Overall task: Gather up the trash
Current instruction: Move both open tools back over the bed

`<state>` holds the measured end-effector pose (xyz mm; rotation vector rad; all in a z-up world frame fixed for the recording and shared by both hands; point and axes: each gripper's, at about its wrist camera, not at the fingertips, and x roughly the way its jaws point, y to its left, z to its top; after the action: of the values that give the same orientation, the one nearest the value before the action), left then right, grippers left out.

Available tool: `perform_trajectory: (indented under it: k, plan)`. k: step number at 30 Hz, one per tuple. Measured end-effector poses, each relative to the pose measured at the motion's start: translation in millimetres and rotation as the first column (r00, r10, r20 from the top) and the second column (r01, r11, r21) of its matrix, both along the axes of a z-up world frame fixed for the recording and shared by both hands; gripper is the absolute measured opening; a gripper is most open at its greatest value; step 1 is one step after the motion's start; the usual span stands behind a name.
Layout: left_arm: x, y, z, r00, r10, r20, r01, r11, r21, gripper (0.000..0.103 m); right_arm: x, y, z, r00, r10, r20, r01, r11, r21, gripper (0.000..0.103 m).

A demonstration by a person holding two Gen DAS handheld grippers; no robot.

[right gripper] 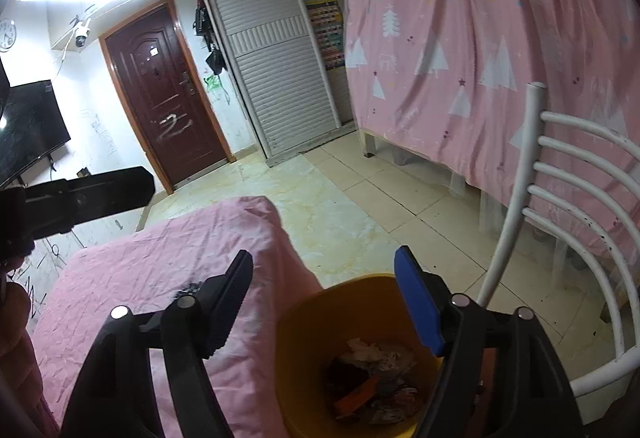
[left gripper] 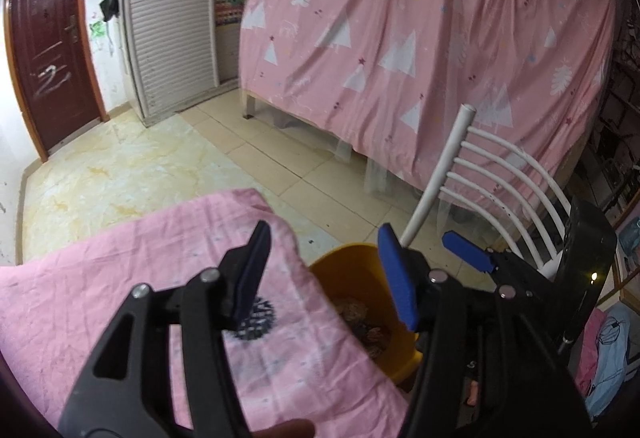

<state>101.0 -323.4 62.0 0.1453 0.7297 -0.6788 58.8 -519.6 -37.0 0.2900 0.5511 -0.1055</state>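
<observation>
A yellow bin [right gripper: 304,354] stands on the floor beside a table under a pink cloth [right gripper: 160,262]. Crumpled paper and wrappers [right gripper: 376,382] lie inside it. The bin also shows in the left wrist view [left gripper: 352,270], with scraps [left gripper: 368,330] in it. My right gripper [right gripper: 324,302] is open and empty, above the bin's rim. My left gripper [left gripper: 324,274] is open and empty, over the table's edge and the bin. The right gripper's blue fingertip [left gripper: 466,250] shows to the right in the left wrist view. A dark mark [left gripper: 256,322] lies on the cloth between the left fingers.
A white metal chair [right gripper: 568,206] stands right of the bin. A bed draped in a pink curtain [right gripper: 480,58] fills the right side. A brown door [right gripper: 164,98], a shuttered wardrobe [right gripper: 276,78] and a TV [right gripper: 28,126] are further off. Tiled floor [right gripper: 360,198] lies between.
</observation>
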Motion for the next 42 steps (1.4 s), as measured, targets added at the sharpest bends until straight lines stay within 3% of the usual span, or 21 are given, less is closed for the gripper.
perform_trajectory:
  k: [2,4,10,13,19,28,36,42]
  plan:
    - [0.0,12.7,3.2,0.999,0.028,0.023,-0.028,1.0,-0.006,0.07,3.8,9.2,3.5,1.0,0.026,0.009,-0.027,1.0,0.015,0.072]
    - [0.3,28.9,6.6,0.996,0.07,0.056,-0.069,0.998,-0.01,0.077,6.8,17.9,7.2,0.999,0.047,0.019,-0.047,0.999,0.021,0.074]
    - [5.7,74.2,12.1,0.978,0.172,0.119,-0.171,0.985,-0.013,0.088,23.9,52.9,16.4,0.993,0.108,0.038,-0.109,0.994,0.018,0.083]
    - [8.9,96.9,10.5,0.956,0.238,0.169,-0.241,0.971,-0.002,0.092,33.2,73.5,19.1,0.989,0.145,0.04,-0.146,0.989,0.015,0.085]
    - [13.9,139.8,1.6,0.928,0.326,0.182,-0.331,0.944,-0.004,0.094,46.2,120.8,26.6,0.973,0.22,0.064,-0.22,0.975,-0.011,0.09]
    - [18.7,210.4,-19.4,0.865,0.472,0.172,-0.477,0.879,-0.012,0.094,69.1,189.6,27.3,0.944,0.321,0.07,-0.316,0.946,-0.075,0.094]
    - [24.5,259.3,-41.6,0.824,0.549,0.143,-0.55,0.835,-0.033,0.094,78.6,232.8,26.3,0.924,0.374,0.072,-0.363,0.923,-0.13,0.094]
    - [23.2,279.9,-60.2,0.805,0.57,0.162,-0.57,0.82,-0.053,0.094,80.2,252.3,13.1,0.908,0.412,0.079,-0.394,0.902,-0.178,0.094]
